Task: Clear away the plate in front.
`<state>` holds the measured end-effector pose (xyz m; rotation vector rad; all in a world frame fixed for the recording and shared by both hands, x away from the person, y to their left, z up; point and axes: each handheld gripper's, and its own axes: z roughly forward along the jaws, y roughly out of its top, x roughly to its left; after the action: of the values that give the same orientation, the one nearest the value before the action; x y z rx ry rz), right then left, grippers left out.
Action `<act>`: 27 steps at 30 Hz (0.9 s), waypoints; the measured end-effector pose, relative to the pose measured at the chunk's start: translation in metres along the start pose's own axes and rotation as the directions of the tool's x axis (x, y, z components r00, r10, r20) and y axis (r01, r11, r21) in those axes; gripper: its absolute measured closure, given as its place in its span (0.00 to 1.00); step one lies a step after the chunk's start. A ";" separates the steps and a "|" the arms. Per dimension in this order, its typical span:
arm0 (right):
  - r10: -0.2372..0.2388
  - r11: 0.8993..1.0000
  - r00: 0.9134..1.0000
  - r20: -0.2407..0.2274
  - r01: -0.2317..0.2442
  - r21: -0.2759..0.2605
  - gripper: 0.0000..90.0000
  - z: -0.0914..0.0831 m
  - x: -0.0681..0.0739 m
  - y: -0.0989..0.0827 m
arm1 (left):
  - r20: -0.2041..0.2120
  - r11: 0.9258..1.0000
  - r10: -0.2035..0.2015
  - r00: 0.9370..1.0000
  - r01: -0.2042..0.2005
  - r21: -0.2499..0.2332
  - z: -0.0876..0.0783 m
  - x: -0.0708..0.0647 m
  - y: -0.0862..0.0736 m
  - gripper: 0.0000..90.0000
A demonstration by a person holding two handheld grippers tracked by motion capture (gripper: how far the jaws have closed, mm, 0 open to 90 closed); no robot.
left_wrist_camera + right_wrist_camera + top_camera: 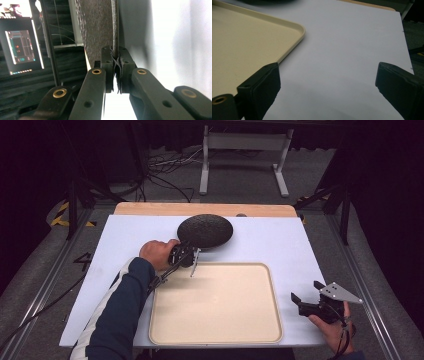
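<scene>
Black textured plate (205,230): round, dark, pebbled surface, sitting on the white bench (280,240) just beyond the far left corner of the beige tray (215,332).

Near to far:

- Right gripper (306,296), at the near right edge of the bench, just right of the tray. Jaws spread wide, nothing between them. In the right gripper view its gripper (329,82) looks over bare white bench, with the tray's rounded corner (297,27) to its left. Touching neither tray nor plate.
- Tray: lies flat on the bench, nothing on its surface.
- Left gripper (192,251), at the tray's far left corner, reaching to the plate's near rim. In the left gripper view the gripper (117,72) is clenched on the plate rim (115,30); the thin edge runs straight up from between the two pads, both pressing on it. Gripper is turned on its side here, so the plate's textured face (96,27) shows as a vertical wall.
- Plate: grasped at the near edge by the left gripper. Cannot tell whether it is lifted.
</scene>
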<state>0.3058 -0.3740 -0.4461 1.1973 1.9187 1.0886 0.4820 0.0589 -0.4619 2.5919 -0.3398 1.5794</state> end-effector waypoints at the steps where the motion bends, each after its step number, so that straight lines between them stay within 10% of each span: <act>1: 0.002 1.000 1.000 -0.001 -0.002 0.000 0.07 0.000 0.000 0.000 | -0.009 1.000 -0.011 1.000 0.011 -0.005 0.000 -0.001 0.001 0.95; 27: 0.003 1.000 1.000 0.003 -0.003 -0.009 0.07 -0.003 0.001 0.002 | -0.083 0.999 -0.036 0.996 0.039 0.027 -0.034 0.016 0.014 0.96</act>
<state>0.3037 -0.3740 -0.4424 1.1969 1.9082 1.0954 0.4562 0.0498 -0.4323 2.5290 -0.2627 1.6841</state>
